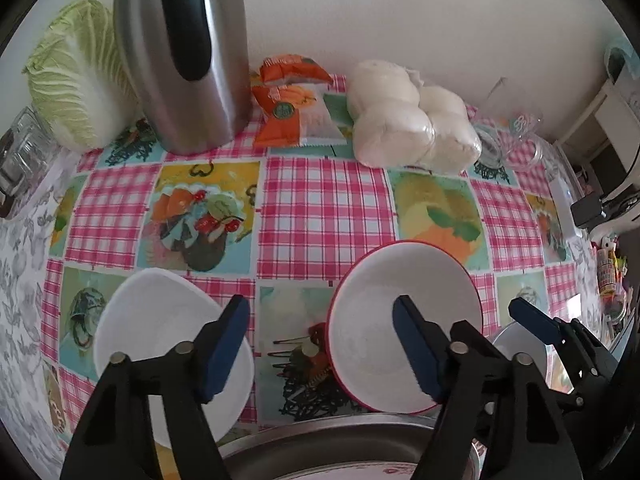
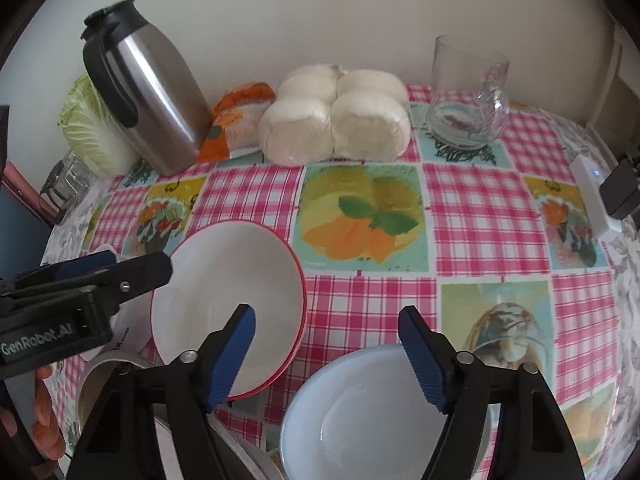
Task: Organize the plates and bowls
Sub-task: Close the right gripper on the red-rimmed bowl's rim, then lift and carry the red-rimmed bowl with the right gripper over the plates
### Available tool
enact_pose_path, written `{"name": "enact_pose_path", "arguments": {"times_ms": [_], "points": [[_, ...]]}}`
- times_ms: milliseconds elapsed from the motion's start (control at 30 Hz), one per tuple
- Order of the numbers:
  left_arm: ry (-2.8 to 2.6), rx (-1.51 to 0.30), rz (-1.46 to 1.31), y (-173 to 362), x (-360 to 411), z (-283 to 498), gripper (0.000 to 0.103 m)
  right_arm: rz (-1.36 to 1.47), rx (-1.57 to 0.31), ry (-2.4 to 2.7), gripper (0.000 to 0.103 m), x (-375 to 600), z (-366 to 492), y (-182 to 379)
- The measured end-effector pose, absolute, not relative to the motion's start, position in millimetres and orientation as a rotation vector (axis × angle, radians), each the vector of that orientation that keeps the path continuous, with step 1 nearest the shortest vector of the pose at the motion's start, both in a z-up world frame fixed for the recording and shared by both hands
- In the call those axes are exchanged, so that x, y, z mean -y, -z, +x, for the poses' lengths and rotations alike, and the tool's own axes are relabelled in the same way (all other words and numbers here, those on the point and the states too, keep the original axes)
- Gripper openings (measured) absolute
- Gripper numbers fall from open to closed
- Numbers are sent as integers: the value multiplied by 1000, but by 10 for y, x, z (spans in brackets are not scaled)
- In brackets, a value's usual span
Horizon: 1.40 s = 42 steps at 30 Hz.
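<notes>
While both grippers, left (image 1: pixel 320 344) and right (image 2: pixel 326 354), hang spread wide holding nothing, the glossy red-rimmed white bowl (image 2: pixel 228 304) sits empty on the checked tablecloth (image 2: pixel 472 216), beside an empty pale-blue bowl (image 2: pixel 360 416).

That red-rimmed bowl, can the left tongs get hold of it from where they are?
Probably yes. The left tongs are open, empty, and one finger already hangs over the red-rimmed bowl. Nothing lies between them; the right tongs sit off to its side.
</notes>
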State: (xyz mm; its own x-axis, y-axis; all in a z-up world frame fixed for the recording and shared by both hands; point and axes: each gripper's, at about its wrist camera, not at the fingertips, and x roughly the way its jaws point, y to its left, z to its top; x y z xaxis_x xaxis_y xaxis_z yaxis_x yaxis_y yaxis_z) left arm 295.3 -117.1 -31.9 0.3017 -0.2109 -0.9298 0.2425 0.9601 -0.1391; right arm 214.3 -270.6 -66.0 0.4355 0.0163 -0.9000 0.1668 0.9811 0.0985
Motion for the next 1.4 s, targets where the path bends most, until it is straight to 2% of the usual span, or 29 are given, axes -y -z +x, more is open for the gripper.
{"name": "enact_pose_path", "arguments": {"times_ms": [200, 233, 300, 467, 567, 733, 867, 967, 1000, 1067, 1200, 1400], "points": [[305, -1252, 51, 420, 1270, 3000, 63, 154, -1131, 78, 71, 2634, 2192, 714], [306, -1257, 54, 442, 1283, 3008, 57, 154, -1132, 72, 70, 2625, 2201, 723], [312, -1267, 51, 468, 1298, 3015, 53, 148, -1133, 68, 68, 2616, 2208, 741], [314, -1280, 58, 560, 1332, 3030, 49, 135, -1133, 62, 66, 2614, 2230, 779], [312, -1288, 67, 625, 1353, 3030, 41, 121, -1140, 60, 63, 2613, 2253, 796], [309, -1304, 68, 710, 1348, 3025, 26, 111, -1144, 52, 50, 2605, 2280, 826], [300, -1307, 87, 743, 1344, 3028, 20, 113, -1152, 40, 36, 2585, 2291, 854], [296, -1303, 85, 735, 1337, 3034, 16, 105, -1152, 34, 35, 2553, 2300, 872], [303, -1303, 80, 730, 1335, 3037, 12, 103, -1153, 31, 33, 2540, 2303, 878], [306, -1298, 81, 737, 1354, 3034, 11, 86, -1155, 30, 31, 2502, 2307, 889], [304, -1276, 111, 736, 1376, 3015, 10, 62, -1156, 36, 14, 2459, 2305, 906], [313, -1239, 115, 712, 1387, 2971, 10, 52, -1137, 54, 13, 2458, 2284, 903]]}}
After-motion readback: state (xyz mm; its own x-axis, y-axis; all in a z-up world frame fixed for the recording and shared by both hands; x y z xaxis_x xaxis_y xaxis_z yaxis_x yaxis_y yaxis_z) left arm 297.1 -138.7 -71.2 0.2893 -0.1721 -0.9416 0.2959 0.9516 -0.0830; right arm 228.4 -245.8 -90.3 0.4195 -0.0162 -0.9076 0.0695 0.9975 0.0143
